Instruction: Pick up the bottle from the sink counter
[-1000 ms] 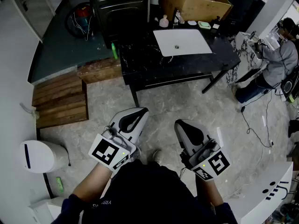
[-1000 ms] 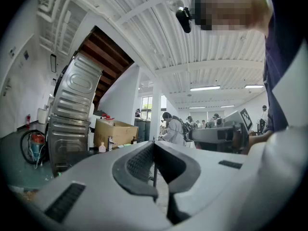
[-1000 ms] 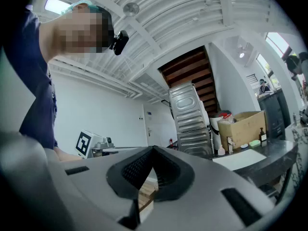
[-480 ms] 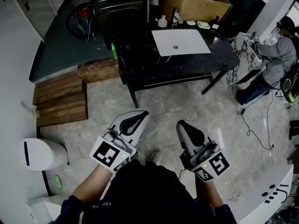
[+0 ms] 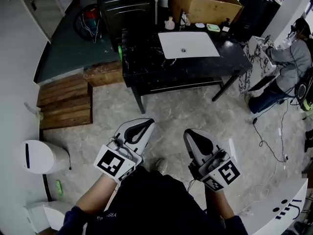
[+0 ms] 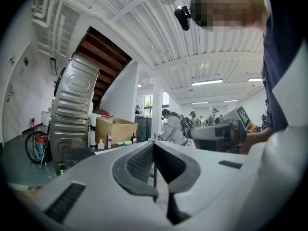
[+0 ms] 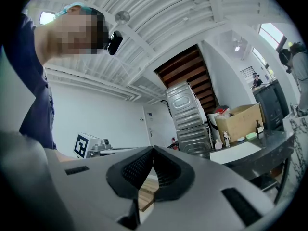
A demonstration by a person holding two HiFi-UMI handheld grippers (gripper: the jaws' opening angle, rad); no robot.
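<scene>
A small pink bottle (image 5: 169, 23) stands at the back of the black marble counter (image 5: 146, 65), left of the faucet (image 5: 185, 18) and behind the white sink (image 5: 188, 44). It also shows far off as the pink bottle (image 6: 100, 145) and the pink bottle (image 7: 219, 144). A dark bottle (image 5: 225, 24) stands at the counter's back right. My left gripper (image 5: 145, 123) and right gripper (image 5: 189, 132) are held close to the body, well short of the counter. Both are shut and empty, as seen at the left gripper (image 6: 154, 143) and the right gripper (image 7: 153, 149).
A cardboard box (image 5: 203, 1) and a grey metal cabinet (image 5: 128, 4) stand behind the counter. A green soap (image 5: 213, 27) lies by the sink. Wooden pallets (image 5: 66, 104) lie at the left, a white bin (image 5: 41, 156) nearer. A person (image 5: 291, 58) sits at the right, with cables on the floor.
The head view has shifted slightly, so the counter sits a little differently in the frame. Both grippers stay shut in the same place before the body.
</scene>
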